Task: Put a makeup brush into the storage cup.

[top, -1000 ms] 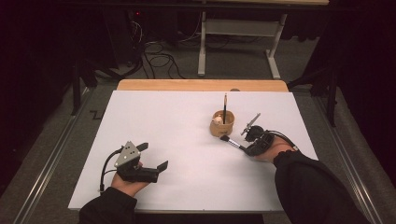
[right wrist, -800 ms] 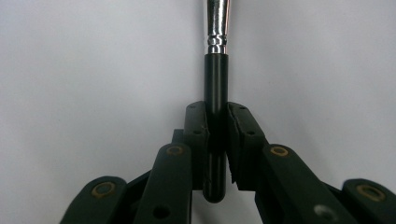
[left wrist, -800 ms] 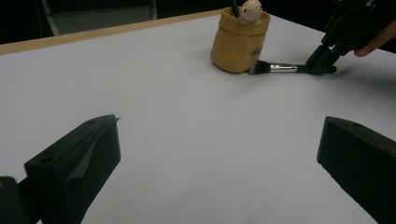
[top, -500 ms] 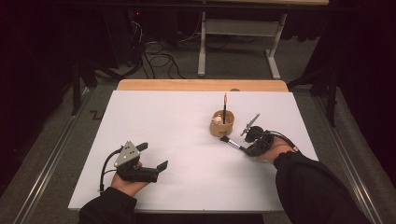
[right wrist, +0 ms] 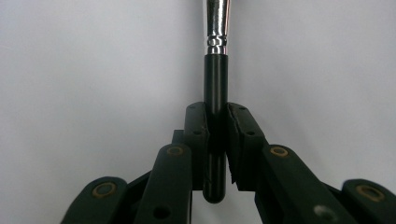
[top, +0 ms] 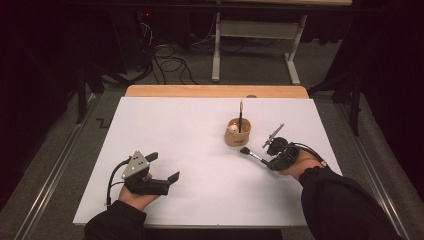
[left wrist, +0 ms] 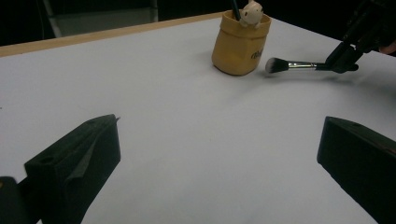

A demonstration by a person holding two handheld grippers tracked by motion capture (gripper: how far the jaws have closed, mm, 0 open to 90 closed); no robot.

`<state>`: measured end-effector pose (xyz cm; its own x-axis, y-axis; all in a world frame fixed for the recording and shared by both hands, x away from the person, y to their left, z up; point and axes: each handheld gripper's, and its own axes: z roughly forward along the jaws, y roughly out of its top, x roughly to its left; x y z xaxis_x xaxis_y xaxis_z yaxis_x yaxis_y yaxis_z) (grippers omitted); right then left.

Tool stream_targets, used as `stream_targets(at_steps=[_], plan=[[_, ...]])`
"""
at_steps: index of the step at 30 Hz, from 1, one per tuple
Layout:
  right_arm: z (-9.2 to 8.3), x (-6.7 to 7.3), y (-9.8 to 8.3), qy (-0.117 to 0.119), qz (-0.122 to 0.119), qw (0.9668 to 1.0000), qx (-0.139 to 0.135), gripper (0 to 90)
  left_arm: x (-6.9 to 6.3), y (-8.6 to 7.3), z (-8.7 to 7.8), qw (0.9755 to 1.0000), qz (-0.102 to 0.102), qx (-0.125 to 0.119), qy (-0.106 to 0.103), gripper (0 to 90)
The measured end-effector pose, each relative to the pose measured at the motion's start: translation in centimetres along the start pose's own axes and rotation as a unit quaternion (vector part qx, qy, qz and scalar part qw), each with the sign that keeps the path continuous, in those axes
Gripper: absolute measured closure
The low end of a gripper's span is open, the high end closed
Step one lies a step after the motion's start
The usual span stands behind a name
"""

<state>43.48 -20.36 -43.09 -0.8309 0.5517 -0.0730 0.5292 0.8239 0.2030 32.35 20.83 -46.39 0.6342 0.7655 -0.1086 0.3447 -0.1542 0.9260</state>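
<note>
A makeup brush (top: pixel 251 154) with a black handle, silver ferrule and fluffy tip is held level just over the white table sheet (top: pixel 200 150). My right gripper (top: pixel 272 163) is shut on its black handle (right wrist: pixel 215 93), and the bristles (left wrist: pixel 276 65) point toward a tan holder cup (top: pixel 237 131). The cup (left wrist: pixel 239 42) carries a small white figure and another upright brush (top: pixel 240 115). My left gripper (top: pixel 162 167) rests near the front left of the sheet, jaws wide open with nothing between them.
A bare wooden strip (top: pixel 215 91) runs along the table's far edge. Beyond it are a white desk frame (top: pixel 255 45) and cables (top: pixel 165 60) on the floor. The person's dark sleeves (top: pixel 345 210) come in from the bottom.
</note>
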Motion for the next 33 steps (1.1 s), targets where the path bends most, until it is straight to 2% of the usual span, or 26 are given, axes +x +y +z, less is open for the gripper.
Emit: stream_targets(at_steps=[7,10,11,12,22,27,33], plan=[[-0.5,0.6,-0.6,-0.01,0.017,0.9998,-0.004,80.7,0.0,0.0,0.0,1.0,0.0,-0.001,0.0,0.2],[-0.7,0.9,-0.8,-0.015,0.037,0.9992,-0.005,80.7,0.0,0.0,0.0,1.0,-0.001,0.0,0.0,0.2],[-0.7,0.9,-1.0,-0.016,0.033,0.9993,-0.007,80.7,0.0,0.0,0.0,1.0,-0.001,0.0,0.0,0.2],[-0.8,1.0,-1.1,-0.015,0.041,0.999,-0.008,80.7,0.0,0.0,0.0,1.0,-0.001,0.0,0.0,0.2],[-0.5,1.5,-2.0,-0.01,0.056,0.9981,-0.023,80.7,0.0,0.0,0.1,1.0,-0.001,0.001,0.0,0.2],[-0.7,1.6,-2.3,-0.013,0.067,0.9965,-0.048,80.7,0.0,-0.1,0.1,1.0,-0.002,0.001,0.0,0.2],[-0.9,1.6,-3.1,-0.017,0.089,0.9923,-0.084,80.7,0.0,-0.1,0.1,1.0,-0.001,0.002,0.0,0.2]])
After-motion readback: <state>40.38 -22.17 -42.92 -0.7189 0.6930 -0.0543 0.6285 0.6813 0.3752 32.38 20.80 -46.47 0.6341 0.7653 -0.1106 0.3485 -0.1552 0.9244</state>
